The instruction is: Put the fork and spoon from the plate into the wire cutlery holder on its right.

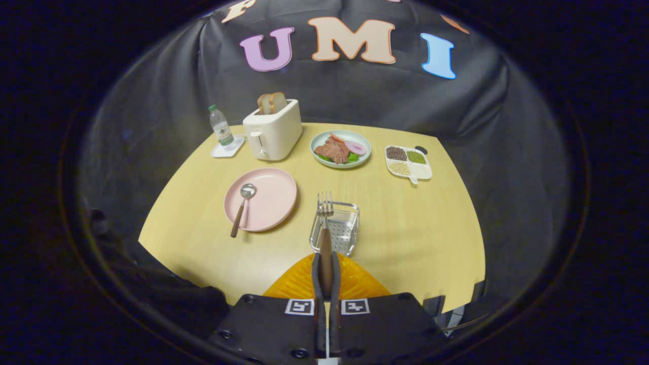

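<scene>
Gripper fingers are pinched together on the brown handle of the fork, whose tines point forward over the near edge of the wire cutlery holder. The spoon lies on the pink plate, left of the holder. The yellow wooden table also carries a toaster, water bottle, food plate and divided dish. Black cloth walls surround the table.
</scene>
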Available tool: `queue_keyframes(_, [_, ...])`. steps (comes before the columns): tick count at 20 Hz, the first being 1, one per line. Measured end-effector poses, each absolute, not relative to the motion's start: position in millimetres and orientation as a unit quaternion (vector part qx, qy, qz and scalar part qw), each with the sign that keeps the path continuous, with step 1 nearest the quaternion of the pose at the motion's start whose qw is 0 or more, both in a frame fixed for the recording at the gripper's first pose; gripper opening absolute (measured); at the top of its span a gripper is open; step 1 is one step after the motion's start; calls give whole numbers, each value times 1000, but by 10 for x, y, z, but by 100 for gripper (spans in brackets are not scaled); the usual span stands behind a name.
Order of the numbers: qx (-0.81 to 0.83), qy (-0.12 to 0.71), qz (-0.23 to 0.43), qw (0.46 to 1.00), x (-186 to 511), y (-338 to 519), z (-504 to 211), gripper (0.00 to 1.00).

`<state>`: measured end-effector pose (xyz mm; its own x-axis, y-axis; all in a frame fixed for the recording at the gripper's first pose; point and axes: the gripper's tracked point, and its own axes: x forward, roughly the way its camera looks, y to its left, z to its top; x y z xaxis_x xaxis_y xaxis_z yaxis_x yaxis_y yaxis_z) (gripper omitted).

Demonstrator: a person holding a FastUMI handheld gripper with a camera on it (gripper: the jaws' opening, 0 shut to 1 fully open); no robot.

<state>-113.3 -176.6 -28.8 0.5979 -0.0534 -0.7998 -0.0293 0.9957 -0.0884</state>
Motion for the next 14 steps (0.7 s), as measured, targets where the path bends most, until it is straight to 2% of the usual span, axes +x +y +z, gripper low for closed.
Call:
queue_keyframes(4, [-38, 503, -9, 864, -1193, -1809, -405, 5])
queue_keyframes(14, [-55, 571, -6, 819, -927, -1825, -785, 7])
